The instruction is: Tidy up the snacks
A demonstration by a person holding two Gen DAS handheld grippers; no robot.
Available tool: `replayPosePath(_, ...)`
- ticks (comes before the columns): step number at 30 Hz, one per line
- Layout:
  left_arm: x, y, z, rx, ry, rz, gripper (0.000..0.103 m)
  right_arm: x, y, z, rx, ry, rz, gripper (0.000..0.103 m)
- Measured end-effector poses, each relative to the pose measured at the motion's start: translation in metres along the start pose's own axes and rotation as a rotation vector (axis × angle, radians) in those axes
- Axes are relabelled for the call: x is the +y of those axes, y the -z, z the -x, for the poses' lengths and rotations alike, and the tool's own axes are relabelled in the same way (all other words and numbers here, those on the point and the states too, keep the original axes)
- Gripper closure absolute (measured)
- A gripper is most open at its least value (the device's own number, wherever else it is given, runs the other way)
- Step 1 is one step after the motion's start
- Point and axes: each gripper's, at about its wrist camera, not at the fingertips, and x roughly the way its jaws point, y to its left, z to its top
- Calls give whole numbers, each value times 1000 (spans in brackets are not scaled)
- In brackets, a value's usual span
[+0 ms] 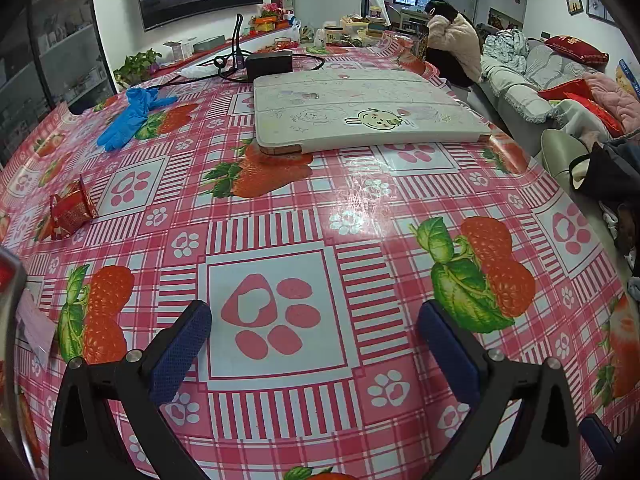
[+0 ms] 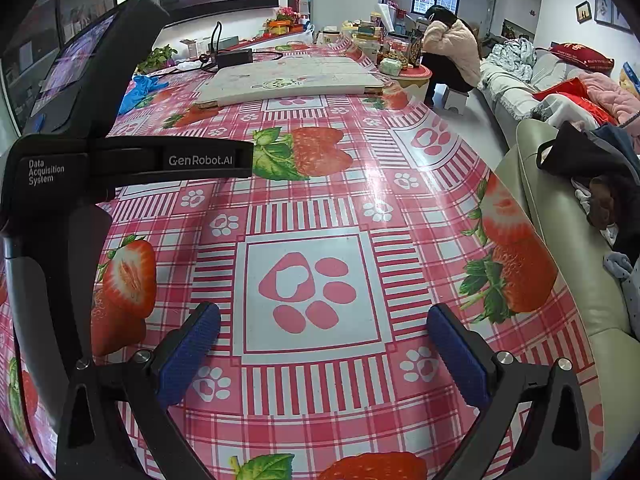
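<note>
A small red snack packet [image 1: 70, 212] lies on the pink strawberry tablecloth [image 1: 360, 208] at the far left of the left wrist view. My left gripper [image 1: 316, 320] is open and empty, low over the cloth, to the right of and nearer than the packet. My right gripper [image 2: 324, 320] is open and empty over a paw-print square. The left gripper's black body [image 2: 80, 152] fills the left side of the right wrist view. No snack shows in the right wrist view.
A white folded tablet case [image 1: 360, 112] lies mid-table, a blue glove [image 1: 128, 118] to its left, a black box with cables [image 1: 270, 65] behind. A clear container edge [image 1: 12, 320] at far left. Sofa [image 2: 560, 200] right of the table; a person [image 2: 452, 52] sits beyond.
</note>
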Motion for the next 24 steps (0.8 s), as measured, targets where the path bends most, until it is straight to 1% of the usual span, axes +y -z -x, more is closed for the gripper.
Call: replayPosePath(24,0,0,0,0,0,0,0,1,0,1,-3,2,0,0)
